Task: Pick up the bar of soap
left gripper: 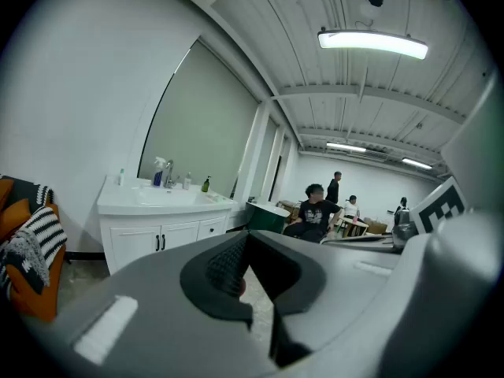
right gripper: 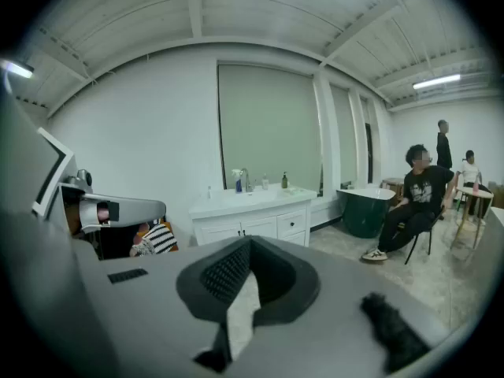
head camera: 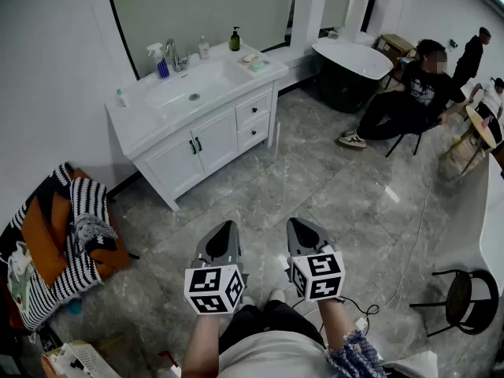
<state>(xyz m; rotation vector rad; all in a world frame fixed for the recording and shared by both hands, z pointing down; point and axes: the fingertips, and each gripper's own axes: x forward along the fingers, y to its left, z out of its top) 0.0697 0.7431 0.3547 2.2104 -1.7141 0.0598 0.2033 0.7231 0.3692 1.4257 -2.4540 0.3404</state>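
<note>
Hovering well apart from the bar of soap point(head camera: 250, 57) on the vanity point(head camera: 197, 124), the left gripper point(head camera: 229, 227) and right gripper point(head camera: 297, 224) have jaws together; the 2 are empty.

Head view downward, gripper views facing vanity point(head camera: 214, 138)

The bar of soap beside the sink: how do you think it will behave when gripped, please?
The soap looks small and flat: probably light, stiff, unlikely to roll. Lying beside the sink, it may be wet and slippery. Near the right end of the counter, a push might slide it off.
</note>
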